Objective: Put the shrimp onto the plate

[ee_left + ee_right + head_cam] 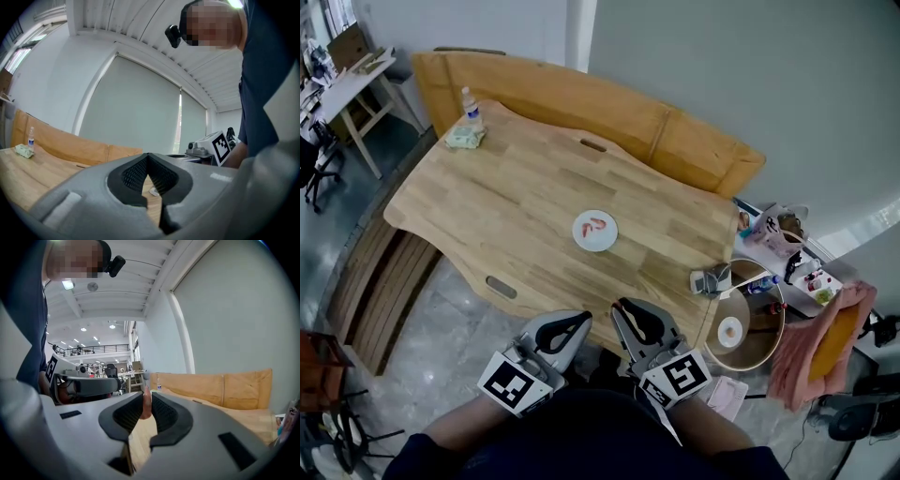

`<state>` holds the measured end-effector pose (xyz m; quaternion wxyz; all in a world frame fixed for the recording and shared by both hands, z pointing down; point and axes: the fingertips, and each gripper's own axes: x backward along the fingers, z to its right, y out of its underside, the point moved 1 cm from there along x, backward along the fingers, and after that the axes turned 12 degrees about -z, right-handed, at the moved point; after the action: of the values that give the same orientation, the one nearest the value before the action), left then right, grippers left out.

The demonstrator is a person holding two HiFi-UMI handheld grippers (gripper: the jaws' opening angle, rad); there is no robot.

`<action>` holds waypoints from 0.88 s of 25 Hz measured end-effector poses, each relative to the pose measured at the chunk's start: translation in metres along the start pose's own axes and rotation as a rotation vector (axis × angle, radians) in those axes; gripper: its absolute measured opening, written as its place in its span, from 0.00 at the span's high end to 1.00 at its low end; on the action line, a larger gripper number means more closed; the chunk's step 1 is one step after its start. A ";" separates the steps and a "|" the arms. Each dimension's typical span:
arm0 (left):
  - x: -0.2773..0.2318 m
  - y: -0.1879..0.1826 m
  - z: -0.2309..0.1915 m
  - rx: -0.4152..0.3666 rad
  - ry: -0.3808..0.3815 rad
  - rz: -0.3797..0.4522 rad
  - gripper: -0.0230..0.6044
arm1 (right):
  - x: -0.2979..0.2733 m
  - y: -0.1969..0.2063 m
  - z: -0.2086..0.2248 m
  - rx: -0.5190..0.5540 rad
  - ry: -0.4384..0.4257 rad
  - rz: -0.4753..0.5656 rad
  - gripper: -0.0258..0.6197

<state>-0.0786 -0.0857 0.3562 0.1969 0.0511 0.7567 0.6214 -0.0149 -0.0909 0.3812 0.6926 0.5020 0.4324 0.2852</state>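
On the wooden table (pixel 525 202), a white plate (pixel 583 243) lies near the middle with a red shrimp (pixel 597 225) on it. Both grippers hover close to my body, off the table's near edge and well short of the plate. My left gripper (pixel 581 320) (pixel 149 157) is shut, its tips touching with nothing between them. My right gripper (pixel 622 306) (pixel 146 398) is shut on a pale pink shrimp (pixel 146 405), which shows only in the right gripper view, pinched between the black pads.
A water bottle (pixel 471 105) and a green cloth (pixel 465 138) sit at the table's far left corner. A small grey device (pixel 711 279) rests at the right edge. Beside it, a round wooden tray (pixel 748 323) holds a small dish. Orange-pink cloth (pixel 827 342) hangs farther right.
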 end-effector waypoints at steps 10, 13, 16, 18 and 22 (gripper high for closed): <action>-0.023 -0.008 -0.018 0.016 -0.053 0.010 0.96 | -0.035 0.017 0.040 0.042 -0.036 -0.061 0.86; -0.028 -0.003 -0.023 0.026 -0.079 -0.008 0.96 | -0.046 0.026 0.057 0.048 -0.034 -0.085 0.86; -0.033 -0.002 -0.026 0.024 -0.096 -0.002 0.96 | -0.057 0.032 0.073 0.060 -0.026 -0.103 0.86; -0.035 -0.006 -0.027 0.019 -0.099 -0.002 0.96 | -0.067 0.035 0.081 0.074 -0.025 -0.112 0.86; -0.039 -0.006 -0.031 0.037 -0.115 -0.021 0.96 | -0.087 0.043 0.096 0.089 -0.027 -0.135 0.86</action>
<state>-0.0532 -0.1278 0.3645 0.2455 0.0827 0.7560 0.6011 0.0316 -0.1921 0.4611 0.6929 0.5060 0.4681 0.2117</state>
